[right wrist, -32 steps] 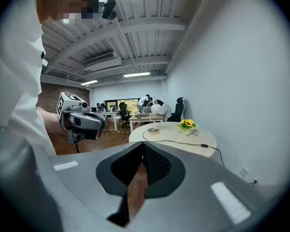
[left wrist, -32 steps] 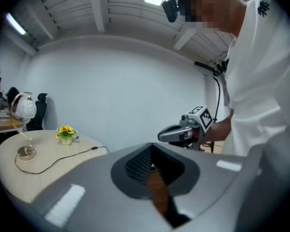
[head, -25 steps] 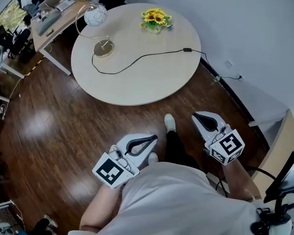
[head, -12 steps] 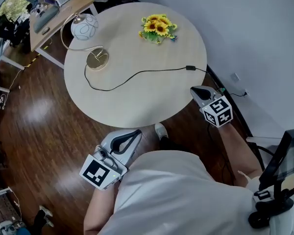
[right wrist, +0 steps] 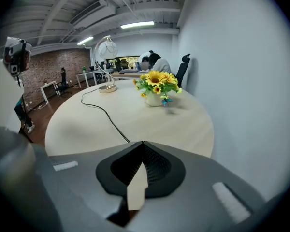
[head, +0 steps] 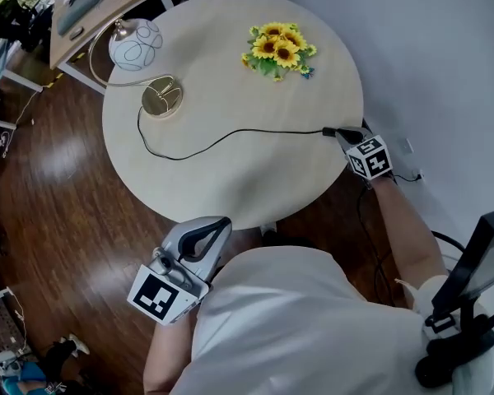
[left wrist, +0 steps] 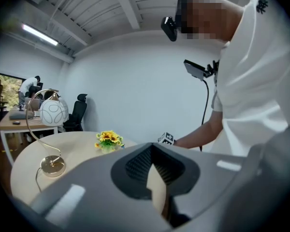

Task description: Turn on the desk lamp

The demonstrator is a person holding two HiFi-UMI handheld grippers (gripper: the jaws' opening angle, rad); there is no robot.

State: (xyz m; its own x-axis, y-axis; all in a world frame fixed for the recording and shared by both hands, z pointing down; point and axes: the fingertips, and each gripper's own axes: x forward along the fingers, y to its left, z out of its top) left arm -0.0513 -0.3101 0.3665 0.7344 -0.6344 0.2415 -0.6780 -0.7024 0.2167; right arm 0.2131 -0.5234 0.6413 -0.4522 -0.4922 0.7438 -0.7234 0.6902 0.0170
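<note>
- In the head view, my right claw (head: 342, 133) lay at the right edge of the round table (head: 230, 179). Its tips were right at the small switch (head: 329, 131) on the black cord (head: 222, 138). From there I could not tell whether they touched it.
- The cord ran left across the tabletop to the desk lamp (head: 136, 45), which stood at the far left of the table. The lamp had a brass base, an arched stem and a white globe shade.
- A bunch of sunflowers (head: 278, 50) sat at the far right of the table, well apart from the lamp.
- My left claw (head: 222, 222) hung off the near edge of the table, over the wood floor (head: 58, 220) and close to my body. It was well apart from everything on the tabletop.
- In the left gripper view, the left claw (left wrist: 152, 145) had its jaws pressed together with nothing between them. Beyond them the desk lamp (left wrist: 52, 112) stood at the left of the table and the sunflowers (left wrist: 108, 140) sat near the middle. The marker cube (left wrist: 166, 139) of my right claw showed just right of the sunflowers.
- In the right gripper view, the right claw (right wrist: 142, 143) also had its jaws closed tip to tip and held nothing. The cord (right wrist: 106, 112) came out from under the tips and ran away across the table to the desk lamp (right wrist: 106, 47) on the far side. The sunflowers (right wrist: 156, 86) stood to the right of the cord. The switch was hidden below the jaws in this view.
</note>
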